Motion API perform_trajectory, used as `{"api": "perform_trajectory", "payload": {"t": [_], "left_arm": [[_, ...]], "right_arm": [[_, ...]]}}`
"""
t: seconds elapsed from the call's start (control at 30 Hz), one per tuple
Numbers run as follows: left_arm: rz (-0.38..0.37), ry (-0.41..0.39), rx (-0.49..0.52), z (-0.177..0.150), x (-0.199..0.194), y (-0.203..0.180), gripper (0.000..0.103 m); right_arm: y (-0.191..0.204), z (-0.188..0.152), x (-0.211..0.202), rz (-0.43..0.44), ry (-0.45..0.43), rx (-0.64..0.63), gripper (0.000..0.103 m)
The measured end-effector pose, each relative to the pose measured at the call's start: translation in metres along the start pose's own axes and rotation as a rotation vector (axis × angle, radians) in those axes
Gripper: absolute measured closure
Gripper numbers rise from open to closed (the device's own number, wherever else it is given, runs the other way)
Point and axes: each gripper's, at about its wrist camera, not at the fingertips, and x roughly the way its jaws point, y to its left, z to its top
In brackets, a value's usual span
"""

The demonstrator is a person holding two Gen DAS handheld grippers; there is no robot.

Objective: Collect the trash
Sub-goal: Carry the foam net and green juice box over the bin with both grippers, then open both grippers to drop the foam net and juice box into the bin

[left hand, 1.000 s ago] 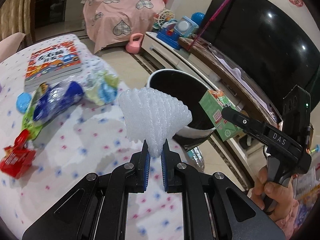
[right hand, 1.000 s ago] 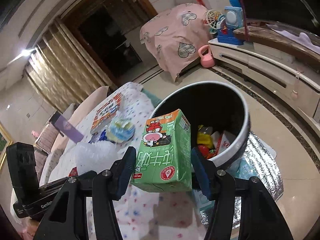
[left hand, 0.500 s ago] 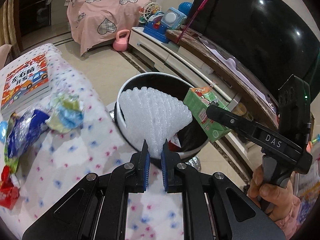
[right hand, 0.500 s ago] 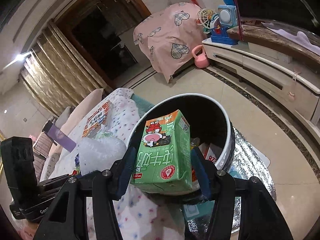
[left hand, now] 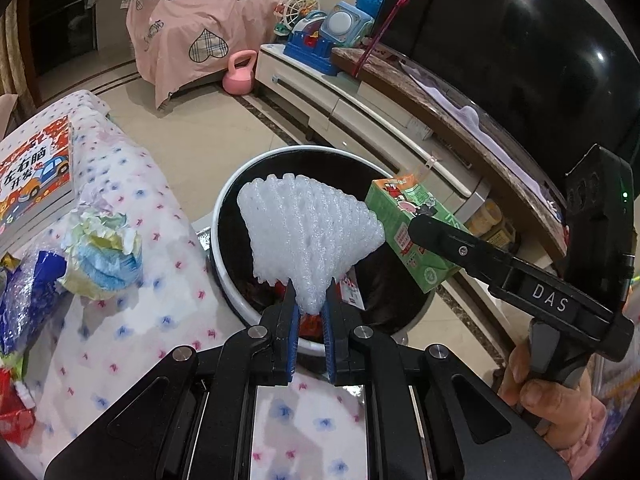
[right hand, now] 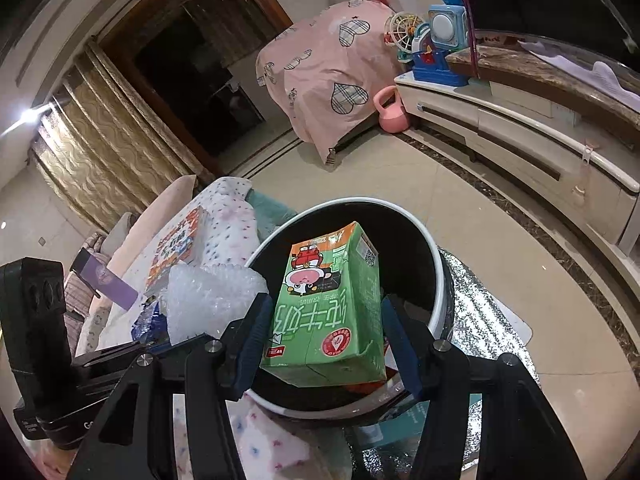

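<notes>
At frame centre, over the round black bin (left hand: 224, 240), the white foam net (left hand: 308, 236) is pinched in the left gripper (left hand: 310, 312), while the right gripper (right hand: 324, 344) clamps the green milk carton (right hand: 332, 308) above the same bin.

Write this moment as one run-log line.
left gripper: shut on foam net | right gripper: shut on milk carton | both over bin
</notes>
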Motion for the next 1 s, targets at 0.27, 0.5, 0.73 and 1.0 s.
{"api": "perform_trajectory", "payload": {"t": [0.27, 0.5, 0.73, 1.0], "left_arm": [[0.017, 0.030, -0.010, 0.004, 0.011, 0.002, 0.069], [0.038, 0.005, -0.009, -0.004, 0.001, 0.005, 0.049], [0.057, -0.043, -0.063, -0.034, -0.025, 0.025, 0.049], [0.146, -0.116, -0.139, -0.087, -0.062, 0.058, 0.047]], "right_arm": [[-0.005, 0.007, 0.012, -0.006, 0.019, 0.005, 0.044], [-0.008, 0.009, 0.013, -0.013, 0.009, 0.019, 0.033], [-0.007, -0.001, -0.002, 0.018, -0.029, 0.047, 0.022], [0.033, -0.039, -0.016, 0.044, -0.050, -0.035, 0.007]]}}
